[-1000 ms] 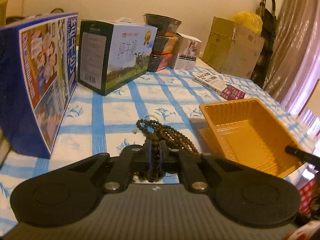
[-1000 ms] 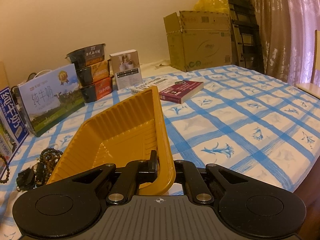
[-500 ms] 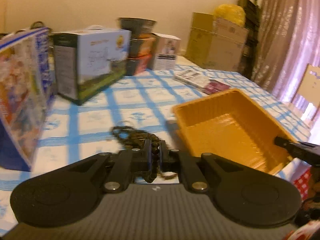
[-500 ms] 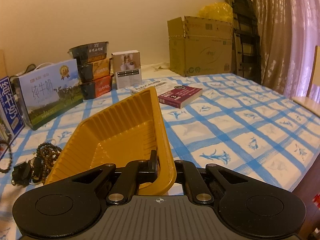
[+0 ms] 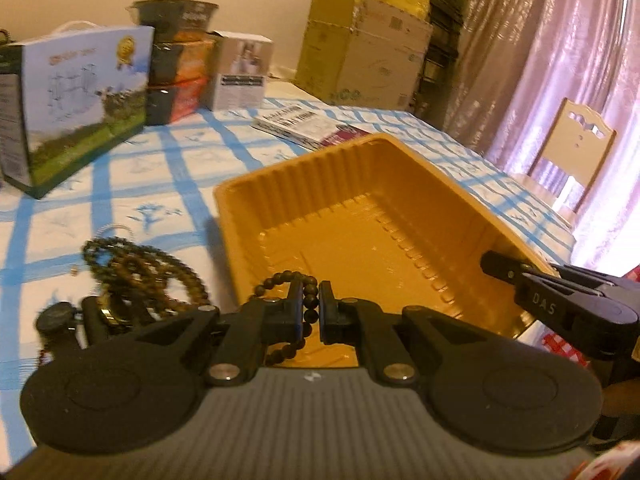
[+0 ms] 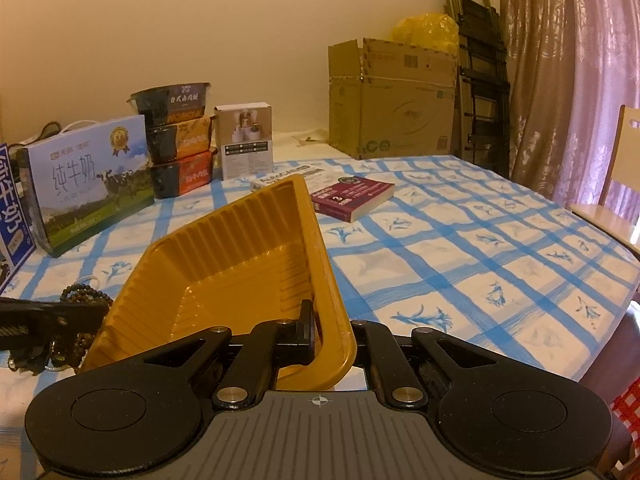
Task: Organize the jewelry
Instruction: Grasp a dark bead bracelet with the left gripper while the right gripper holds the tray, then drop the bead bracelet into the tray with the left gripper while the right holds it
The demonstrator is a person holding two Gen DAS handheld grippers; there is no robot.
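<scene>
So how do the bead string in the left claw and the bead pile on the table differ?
The held bead string is pinched between the left claw's fingers and hangs over the near edge of the yellow tray; the bead pile lies loose on the tablecloth, left of the tray. The held string is one thin loop; the pile is several coils heaped together. Both are small, dark round beads.

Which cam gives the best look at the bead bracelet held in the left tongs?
Left wrist: the bead bracelet sits centre frame, pinched in the left tongs over the yellow tray. Right wrist view shows only the left tongs' dark body; that bracelet is hidden.
</scene>
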